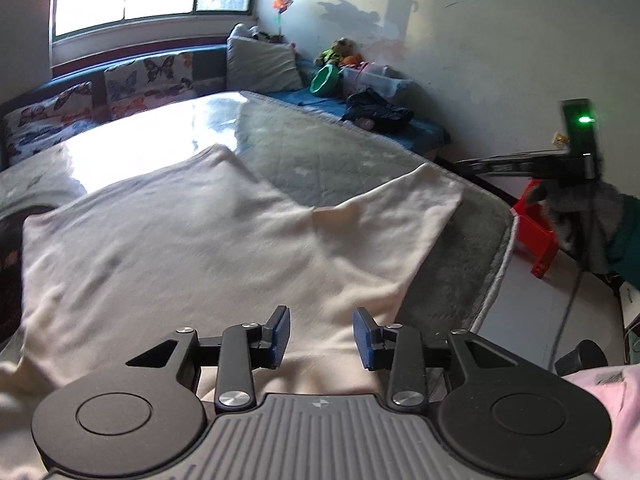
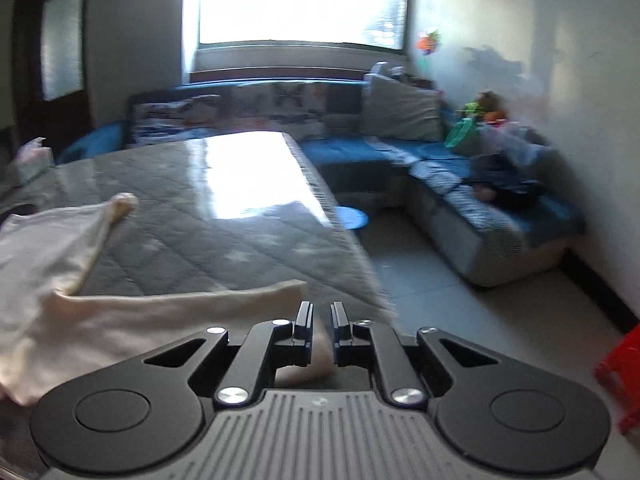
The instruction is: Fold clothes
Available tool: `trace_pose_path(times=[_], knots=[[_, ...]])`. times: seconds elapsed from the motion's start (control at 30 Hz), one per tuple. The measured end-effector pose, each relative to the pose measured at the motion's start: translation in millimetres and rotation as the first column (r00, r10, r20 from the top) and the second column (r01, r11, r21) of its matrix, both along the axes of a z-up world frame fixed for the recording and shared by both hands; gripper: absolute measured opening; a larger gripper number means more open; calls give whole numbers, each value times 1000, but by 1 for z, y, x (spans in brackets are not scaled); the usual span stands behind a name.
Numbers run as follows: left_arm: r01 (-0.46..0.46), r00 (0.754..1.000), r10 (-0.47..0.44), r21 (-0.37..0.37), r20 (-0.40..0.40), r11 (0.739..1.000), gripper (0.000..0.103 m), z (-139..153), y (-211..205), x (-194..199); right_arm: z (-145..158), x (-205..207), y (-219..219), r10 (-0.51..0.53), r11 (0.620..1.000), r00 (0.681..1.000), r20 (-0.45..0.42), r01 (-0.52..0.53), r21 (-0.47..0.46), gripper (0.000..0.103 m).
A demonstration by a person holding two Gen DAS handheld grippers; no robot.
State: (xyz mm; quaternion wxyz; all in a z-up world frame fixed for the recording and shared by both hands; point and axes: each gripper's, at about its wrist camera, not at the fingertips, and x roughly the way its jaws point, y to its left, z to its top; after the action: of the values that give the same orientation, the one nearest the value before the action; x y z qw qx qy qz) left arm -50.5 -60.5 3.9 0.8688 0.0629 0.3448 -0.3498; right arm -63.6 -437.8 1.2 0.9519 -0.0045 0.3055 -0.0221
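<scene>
**Cream garment spread on counter**

Cream garment (image 1: pixel 208 240) lies flat on the quilted counter (image 1: pixel 320 148), one sleeve toward the right edge. Left gripper (image 1: pixel 321 338): jaws wide apart above the cloth, holding nothing. Right gripper (image 2: pixel 321 334): jaws nearly closed, pinching the garment's hem.

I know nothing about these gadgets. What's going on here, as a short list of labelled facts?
garment: cream garment, spread flat on the quilted grey table cover
left gripper: jaws open, above the garment, holding nothing
right gripper: jaws nearly closed on a bit of cream fabric at the table's edge
background: blue sofa under a bright window
</scene>
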Motion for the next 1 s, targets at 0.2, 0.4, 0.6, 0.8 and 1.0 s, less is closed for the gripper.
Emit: trace_pose_path(times=[0.2,0.4,0.6,0.8,1.0], knots=[[61,998,-61,-29,0,998,37,-1,-27,4,-15,27,9,93,995,995,-34,-92,34,17],[110,993,-111,-30,-29,994,36,-12,-45,9,-22,40,2,92,995,995,-49,-90,43,18],[146,989,-146,-11,-28,989,38,-15,-45,4,-20,44,1,104,994,994,-47,-103,20,21],[145,989,-146,-39,-27,989,42,-12,-45,7,-15,39,16,165,986,986,-33,-164,41,35],[116,992,-118,-66,-41,991,42,-11,-39,5,-22,40,21,177,983,982,-59,-174,55,37]])
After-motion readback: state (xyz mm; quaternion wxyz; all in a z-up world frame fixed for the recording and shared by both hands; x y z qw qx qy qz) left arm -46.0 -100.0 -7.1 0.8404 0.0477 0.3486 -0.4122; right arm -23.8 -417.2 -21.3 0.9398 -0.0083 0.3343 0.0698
